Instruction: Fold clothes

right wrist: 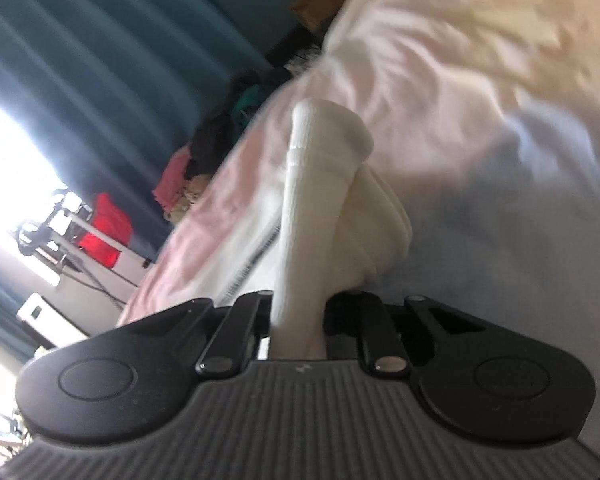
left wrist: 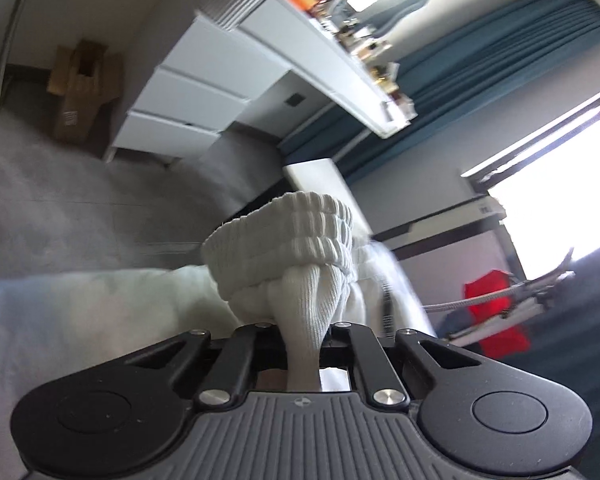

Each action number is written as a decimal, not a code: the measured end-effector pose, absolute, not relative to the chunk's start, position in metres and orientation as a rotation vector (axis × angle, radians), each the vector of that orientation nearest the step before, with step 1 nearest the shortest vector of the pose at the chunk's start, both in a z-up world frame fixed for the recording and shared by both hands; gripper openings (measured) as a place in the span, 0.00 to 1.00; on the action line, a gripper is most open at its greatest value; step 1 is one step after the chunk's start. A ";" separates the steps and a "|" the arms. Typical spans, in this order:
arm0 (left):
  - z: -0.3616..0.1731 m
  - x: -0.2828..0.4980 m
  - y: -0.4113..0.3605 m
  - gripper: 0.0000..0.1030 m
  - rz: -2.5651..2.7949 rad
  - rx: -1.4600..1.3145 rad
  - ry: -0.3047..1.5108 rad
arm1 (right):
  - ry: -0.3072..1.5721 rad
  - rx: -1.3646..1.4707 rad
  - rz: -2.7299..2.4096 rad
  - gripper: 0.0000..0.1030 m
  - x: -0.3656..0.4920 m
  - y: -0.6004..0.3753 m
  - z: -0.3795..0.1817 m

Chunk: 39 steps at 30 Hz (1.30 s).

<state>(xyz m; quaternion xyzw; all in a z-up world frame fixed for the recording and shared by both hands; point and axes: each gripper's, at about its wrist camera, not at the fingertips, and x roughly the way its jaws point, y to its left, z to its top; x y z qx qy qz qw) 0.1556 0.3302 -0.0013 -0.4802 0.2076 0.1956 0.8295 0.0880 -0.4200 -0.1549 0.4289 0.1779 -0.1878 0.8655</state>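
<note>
Ahead of the left gripper (left wrist: 304, 344), at twelve o'clock, the way is blocked by the bunched white sock (left wrist: 296, 248) clamped in it. Open carpet (left wrist: 80, 200) is seen at ten o'clock, bounded by the drawer unit (left wrist: 188, 92).

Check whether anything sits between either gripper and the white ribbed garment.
Nothing visible does. The left gripper is shut on the white ribbed garment, and the right gripper is shut on its white fabric too.
</note>
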 end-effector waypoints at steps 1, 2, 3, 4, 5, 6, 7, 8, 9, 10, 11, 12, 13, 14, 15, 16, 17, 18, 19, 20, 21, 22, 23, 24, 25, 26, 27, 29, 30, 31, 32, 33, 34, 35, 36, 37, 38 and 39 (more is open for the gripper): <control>0.010 0.154 0.330 0.08 0.402 -1.010 0.436 | 0.369 0.893 -0.389 0.13 0.085 -0.420 -0.146; 0.020 0.149 0.330 0.08 0.396 -0.994 0.433 | 0.364 0.896 -0.391 0.13 0.078 -0.419 -0.139; 0.029 0.142 0.330 0.08 0.394 -0.984 0.429 | 0.360 0.901 -0.395 0.12 0.071 -0.418 -0.131; 0.037 0.134 0.331 0.08 0.393 -0.976 0.425 | 0.356 0.915 -0.405 0.12 0.062 -0.417 -0.127; 0.042 0.124 0.335 0.08 0.396 -0.980 0.430 | 0.353 0.932 -0.417 0.12 0.052 -0.417 -0.123; 0.044 0.112 0.341 0.08 0.397 -0.999 0.442 | 0.351 0.957 -0.428 0.12 0.041 -0.417 -0.121; 0.047 0.100 0.348 0.08 0.399 -1.018 0.455 | 0.348 0.984 -0.433 0.12 0.028 -0.418 -0.120; 0.049 0.088 0.354 0.08 0.399 -1.035 0.467 | 0.347 1.006 -0.435 0.12 0.015 -0.418 -0.121; 0.049 0.074 0.360 0.08 0.392 -1.037 0.481 | 0.350 1.020 -0.438 0.12 0.003 -0.416 -0.123; 0.049 0.060 0.366 0.08 0.385 -1.039 0.495 | 0.352 1.034 -0.438 0.12 -0.008 -0.414 -0.125; 0.050 0.046 0.371 0.08 0.377 -1.040 0.509 | 0.350 1.058 -0.437 0.12 -0.021 -0.412 -0.128; 0.050 0.032 0.377 0.08 0.370 -1.042 0.522 | 0.348 1.085 -0.436 0.12 -0.033 -0.409 -0.132; 0.050 0.019 0.382 0.08 0.363 -1.042 0.536 | 0.342 1.117 -0.434 0.12 -0.044 -0.408 -0.138; 0.047 0.007 0.386 0.08 0.358 -1.030 0.550 | 0.336 1.152 -0.431 0.12 -0.055 -0.408 -0.144; 0.044 -0.005 0.390 0.08 0.354 -1.018 0.564 | 0.335 1.183 -0.429 0.12 -0.063 -0.408 -0.150; 0.039 -0.014 0.392 0.08 0.354 -1.001 0.582 | 0.334 1.216 -0.420 0.12 -0.071 -0.409 -0.156; 0.033 -0.024 0.395 0.08 0.354 -0.985 0.600 | 0.345 1.220 -0.410 0.12 -0.075 -0.410 -0.162; 0.024 -0.032 0.397 0.08 0.352 -0.979 0.614 | 0.360 1.214 -0.401 0.12 -0.077 -0.412 -0.167; 0.015 -0.039 0.399 0.08 0.350 -0.970 0.627 | 0.375 1.209 -0.392 0.12 -0.080 -0.414 -0.172; 0.006 -0.043 0.398 0.08 0.347 -0.946 0.635 | 0.387 1.226 -0.388 0.12 -0.082 -0.416 -0.178; -0.003 -0.047 0.397 0.08 0.343 -0.922 0.643 | 0.398 1.251 -0.384 0.12 -0.084 -0.418 -0.185; -0.011 -0.050 0.396 0.09 0.340 -0.900 0.651 | 0.408 1.275 -0.381 0.13 -0.086 -0.420 -0.192; -0.017 -0.054 0.395 0.09 0.337 -0.892 0.655 | 0.407 1.320 -0.369 0.13 -0.089 -0.422 -0.199; -0.023 -0.057 0.395 0.10 0.333 -0.884 0.658 | 0.401 1.359 -0.353 0.13 -0.092 -0.423 -0.205; -0.029 -0.060 0.394 0.11 0.330 -0.876 0.662 | 0.397 1.385 -0.341 0.13 -0.095 -0.424 -0.209; -0.030 -0.063 0.392 0.13 0.327 -0.871 0.667 | 0.393 1.408 -0.331 0.13 -0.097 -0.424 -0.213; -0.032 -0.066 0.390 0.14 0.323 -0.864 0.671 | 0.390 1.431 -0.320 0.14 -0.100 -0.424 -0.217; -0.031 -0.070 0.387 0.21 0.314 -0.834 0.675 | 0.388 1.459 -0.301 0.15 -0.102 -0.424 -0.221; -0.030 -0.073 0.385 0.22 0.312 -0.823 0.681 | 0.388 1.463 -0.295 0.15 -0.101 -0.424 -0.222; -0.028 -0.075 0.383 0.25 0.310 -0.811 0.687 | 0.388 1.465 -0.290 0.16 -0.101 -0.424 -0.223; -0.026 -0.078 0.381 0.33 0.305 -0.793 0.695 | 0.388 1.467 -0.284 0.16 -0.101 -0.424 -0.224; -0.023 -0.081 0.378 0.37 0.300 -0.773 0.703 | 0.389 1.469 -0.279 0.17 -0.100 -0.425 -0.224; -0.021 -0.083 0.374 0.47 0.291 -0.738 0.714 | 0.391 1.472 -0.273 0.19 -0.098 -0.426 -0.224; -0.018 -0.086 0.369 0.59 0.281 -0.700 0.725 | 0.390 1.486 -0.270 0.23 -0.098 -0.427 -0.224; -0.014 -0.090 0.363 0.63 0.275 -0.654 0.737 | 0.386 1.503 -0.264 0.33 -0.097 -0.428 -0.224; -0.010 -0.094 0.357 0.67 0.268 -0.608 0.747 | 0.381 1.519 -0.256 0.46 -0.096 -0.428 -0.225; -0.004 -0.098 0.351 0.72 0.262 -0.570 0.743 | 0.365 1.527 -0.234 0.54 -0.095 -0.426 -0.223; 0.001 -0.103 0.345 0.74 0.257 -0.532 0.738 | 0.350 1.522 -0.208 0.69 -0.093 -0.425 -0.221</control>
